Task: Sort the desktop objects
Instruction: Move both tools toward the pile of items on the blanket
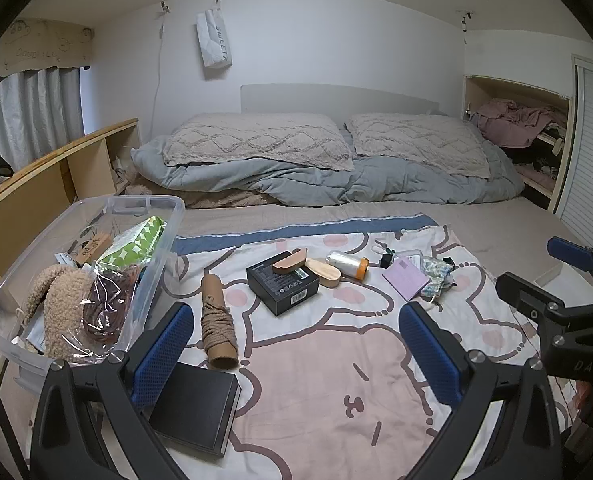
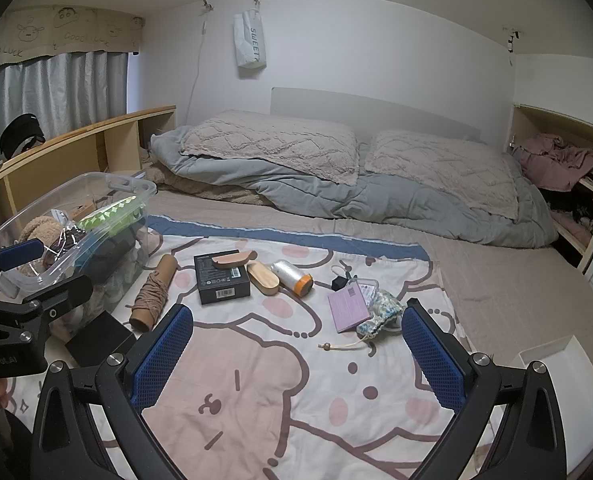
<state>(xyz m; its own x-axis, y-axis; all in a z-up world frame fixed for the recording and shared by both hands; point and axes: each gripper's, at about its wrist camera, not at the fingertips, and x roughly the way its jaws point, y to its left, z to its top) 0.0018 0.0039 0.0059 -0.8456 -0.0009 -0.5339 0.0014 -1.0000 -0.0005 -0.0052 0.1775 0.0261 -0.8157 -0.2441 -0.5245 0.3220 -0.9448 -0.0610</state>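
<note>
Both hand-held grippers are spread wide with nothing between the blue pads: the left hand-held gripper (image 1: pixel 296 344) hangs over the near part of the cartoon-print blanket (image 1: pixel 316 380), and the right hand-held gripper (image 2: pixel 296 344) does the same a bit further toward the bed's right edge. Each one shows up at the side of the other's view. By the left gripper's left finger there's a flat black box (image 1: pixel 196 412) lying on the blanket, and just past it a cardboard tube wrapped in tan cord (image 1: pixel 218 320). Further out, around the middle of the blanket, sits a black product box (image 1: pixel 282 286) with a wooden piece (image 1: pixel 290 266) on top, a second oval wooden piece (image 1: pixel 323 273) touching its right side, then a spool of clear thread with an orange end (image 1: pixel 346 265). Right of that is a small cluster: a black binder clip (image 2: pixel 339 282), a purple card (image 2: pixel 348 306) and a crocheted drawstring pouch (image 2: pixel 380 310), pretty much piled together. At the bed's left edge stands a clear plastic bin (image 1: pixel 136 204) already holding a fuzzy tan thing (image 1: pixel 62 304), a bagged reddish cord (image 1: pixel 110 304) and a green-patterned pack (image 1: pixel 136 240). A white tray (image 2: pixel 552 354) sits at the right edge. Pillows (image 1: pixel 256 140) and a grey duvet (image 1: pixel 336 184) are piled at the head end.
</note>
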